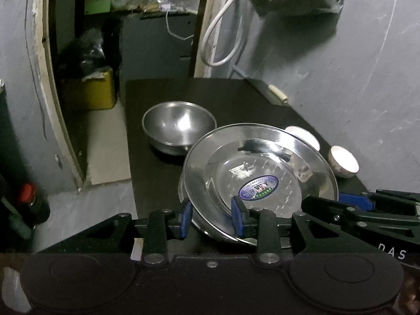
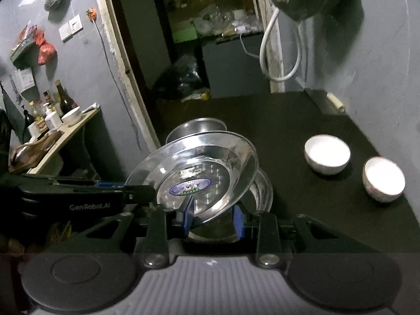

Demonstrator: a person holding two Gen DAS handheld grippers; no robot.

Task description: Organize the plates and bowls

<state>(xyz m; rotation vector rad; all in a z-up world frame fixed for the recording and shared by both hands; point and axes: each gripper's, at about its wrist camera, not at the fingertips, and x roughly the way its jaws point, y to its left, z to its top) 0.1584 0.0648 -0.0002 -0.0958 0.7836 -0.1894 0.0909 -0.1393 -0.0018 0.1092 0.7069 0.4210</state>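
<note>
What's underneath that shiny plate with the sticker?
Under the tilted steel plate sits another steel plate on the black table; only its right rim shows. The rest is covered, so whether more lie below is unclear.

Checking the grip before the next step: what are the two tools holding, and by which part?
Both hold the same steel plate by its rim: the left tool on its near-left edge, the right tool on its near-right edge, above another plate.

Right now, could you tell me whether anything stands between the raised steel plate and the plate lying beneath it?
Nothing visible does. The stickered steel plate, tilted with its rim between the jaws of both the left gripper and right gripper, hangs directly over the lower plate. The steel bowl sits behind, the two white bowls aside.
</note>
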